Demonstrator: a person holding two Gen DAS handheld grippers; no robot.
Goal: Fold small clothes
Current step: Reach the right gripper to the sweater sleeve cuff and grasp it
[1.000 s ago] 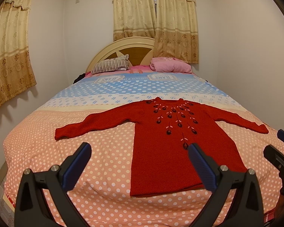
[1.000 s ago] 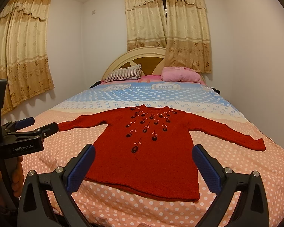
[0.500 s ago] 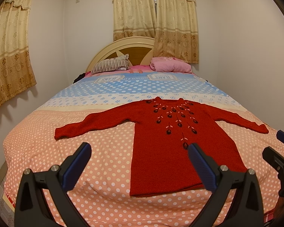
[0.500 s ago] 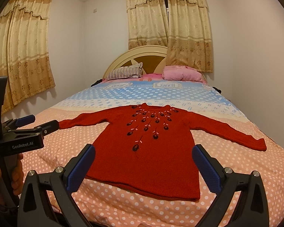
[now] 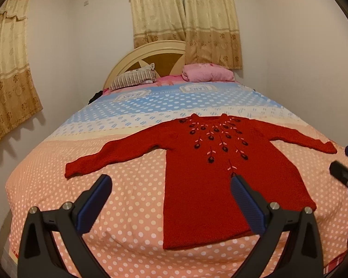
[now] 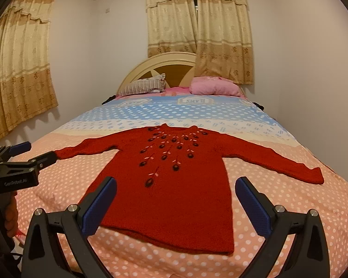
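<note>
- I am holding my left gripper (image 5: 171,199) low in the frame of its own camera, its two blue-padded fingers (image 5: 94,205) spread wide with nothing between them.
- My right gripper (image 6: 175,205) is sitting the same way at the bottom of its own view, jaws spread apart and gripping nothing.
- The red sweater (image 5: 211,162) is lying flat and face up on the bed (image 5: 132,199), filling the middle of both views, with both sleeves stretched out to the sides and the hem nearest me.
- Dark embroidered flowers are running down from its neckline, which is pointing toward the top of the frame.
- In the left wrist view the sweater is sitting right of centre; the right-hand finger of that gripper is overlapping its lower body in the picture, though I cannot tell any contact.
- In the right wrist view the sweater (image 6: 174,178) is lying centred between the two fingers, its hem just above them.
- My left gripper (image 6: 25,156) is also showing at the left edge of the right wrist view, with my hand (image 6: 10,217) wrapped around its handle below.
- A striped pillow (image 5: 133,78) and a pink pillow (image 5: 207,73) are resting against the headboard (image 5: 148,54) in the upper middle.
- Beige curtains (image 6: 197,16) are hanging above the headboard and along the left wall.
</note>
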